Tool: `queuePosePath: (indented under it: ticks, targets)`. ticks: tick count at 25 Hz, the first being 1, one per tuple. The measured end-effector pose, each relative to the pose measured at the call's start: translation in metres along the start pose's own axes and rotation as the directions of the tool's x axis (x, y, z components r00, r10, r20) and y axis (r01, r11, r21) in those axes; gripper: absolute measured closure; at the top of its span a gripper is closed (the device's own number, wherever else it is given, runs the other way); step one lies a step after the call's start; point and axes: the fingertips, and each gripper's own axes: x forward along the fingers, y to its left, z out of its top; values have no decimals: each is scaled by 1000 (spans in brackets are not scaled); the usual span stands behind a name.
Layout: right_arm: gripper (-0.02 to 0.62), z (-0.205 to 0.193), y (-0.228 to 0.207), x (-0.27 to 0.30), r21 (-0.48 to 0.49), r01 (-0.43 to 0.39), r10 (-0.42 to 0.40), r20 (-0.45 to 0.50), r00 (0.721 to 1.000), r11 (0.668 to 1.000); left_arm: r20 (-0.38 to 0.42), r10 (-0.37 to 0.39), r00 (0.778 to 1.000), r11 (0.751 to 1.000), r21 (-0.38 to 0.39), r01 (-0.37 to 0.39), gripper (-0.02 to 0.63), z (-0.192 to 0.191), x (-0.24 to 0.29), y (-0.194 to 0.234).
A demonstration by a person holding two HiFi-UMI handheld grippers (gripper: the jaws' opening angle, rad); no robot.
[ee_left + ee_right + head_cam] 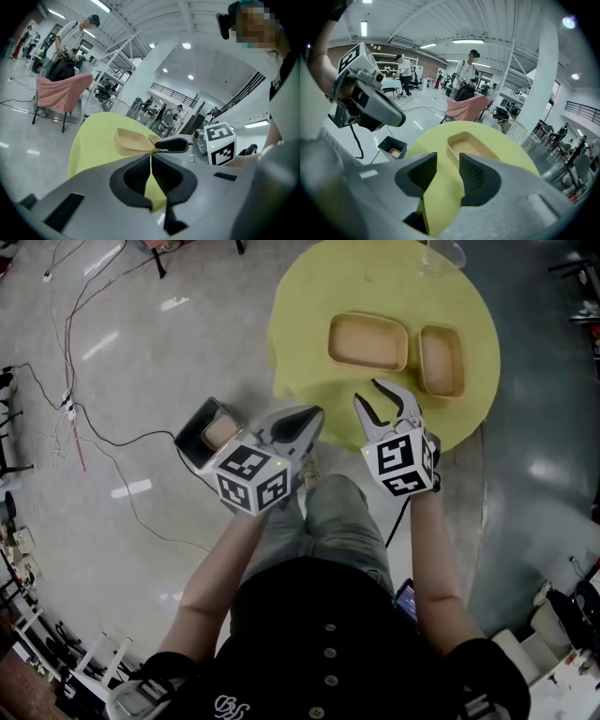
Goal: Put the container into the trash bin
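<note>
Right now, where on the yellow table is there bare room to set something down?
Free: the yellow table left of the larger container, out to its rim, and the near strip left of the right claw. Crowded: middle-right, where the smaller container sits beside the larger; a glass stands at the far rim.

— What is that pale yellow round table cover [300, 315]?
— Matt, smooth cloth. The larger tan rectangular container [367, 341] looks like dull moulded fibre. My right gripper [448, 158] is matt grey plastic with ribbed black pads [423, 174]. The grey floor [141, 343] is glossy.
</note>
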Motion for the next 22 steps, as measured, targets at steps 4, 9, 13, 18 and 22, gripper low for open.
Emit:
queuePosePath:
  ticks: [4,9,13,18,22]
  targets:
    - [451,1,-10,-1,-53,-17,16,-13,1000,998,2,21,1000,1000,-17,-21,586,7,4,-6]
    - [469,-22,-18,24,-82,-3,1,-25,1000,997,-8,44,999,998,-47,-45,586,-16,19,11]
    - [469,-24,-22,36,-116,-2,-2,-36,999,993,-7,63,998,995,-74,-64,586,-17,18,22]
    - [469,-29,-21,50,-148,-13,4,-61,998,989,-2,84,996,992,-94,-84,586,-19,15,36]
    - [469,-27,-20,55,-178,-25,13,-69,998,984,6,100,995,990,-105,-98,586,-16,15,43]
